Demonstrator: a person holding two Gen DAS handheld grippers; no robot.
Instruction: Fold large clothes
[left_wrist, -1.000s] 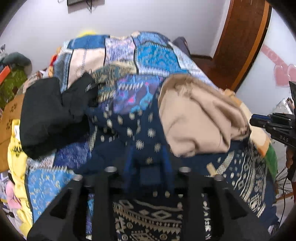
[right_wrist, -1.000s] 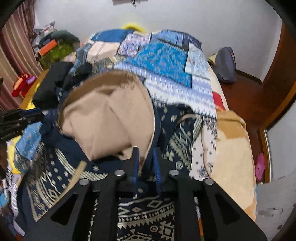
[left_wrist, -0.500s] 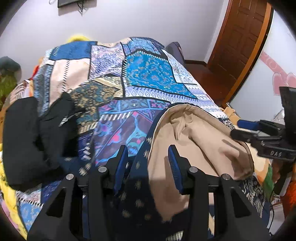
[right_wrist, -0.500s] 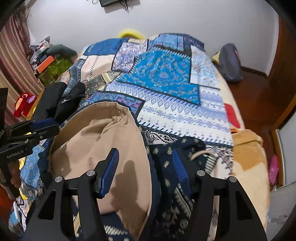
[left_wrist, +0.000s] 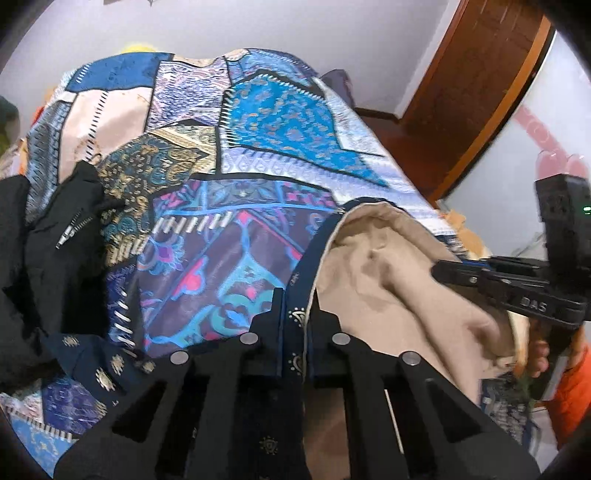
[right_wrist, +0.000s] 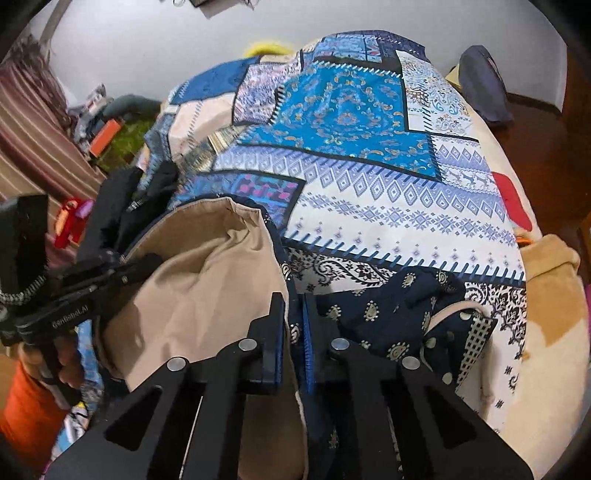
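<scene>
Both claws, open half second ago, now clamped on navy garment edge.

Each gripper is matte black plastic. In the left wrist view the left gripper fills the lower middle of the frame: two flat fingers on angular linkage arms with cut-out windows and four round silver screws. The right gripper looks the same from its own camera, though blue pads show along one finger. At the right edge of the left view it carries white lettering (partly legible) and a small green light on a boxy black block. At the lower left of the right view, the person wears an orange sleeve.
</scene>
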